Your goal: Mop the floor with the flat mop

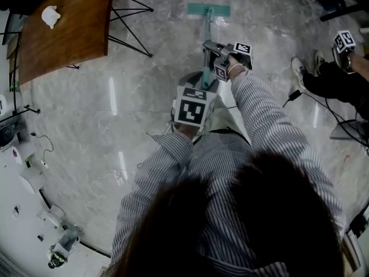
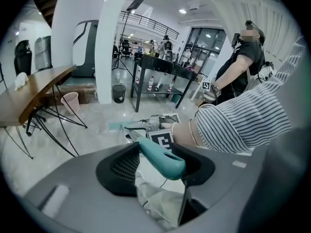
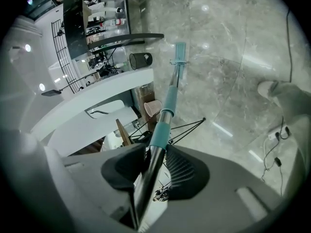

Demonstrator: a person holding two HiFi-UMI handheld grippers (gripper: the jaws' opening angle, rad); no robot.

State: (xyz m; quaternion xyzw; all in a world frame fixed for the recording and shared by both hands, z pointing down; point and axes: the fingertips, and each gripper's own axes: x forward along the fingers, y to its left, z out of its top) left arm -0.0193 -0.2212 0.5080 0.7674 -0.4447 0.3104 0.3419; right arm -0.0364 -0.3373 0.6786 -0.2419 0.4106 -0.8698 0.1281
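One flat mop stood out in front, its teal head down on the grey marble floor and its pole slanting back toward the person. Right gripper jaws were clamped on the pole's dark section, with the teal section just beyond. Left gripper jaws gripped the teal handle end, nearer the body. Wooden bench sat left, well apart from the mop head.

- A long-sleeved shirt had fine dark-and-white stripes, its cuff just behind the left gripper.
- That gripper was grey, with black ribbed pads.
- A black-and-white marker cube sat atop it.
- A thin bracelet lay just beyond.
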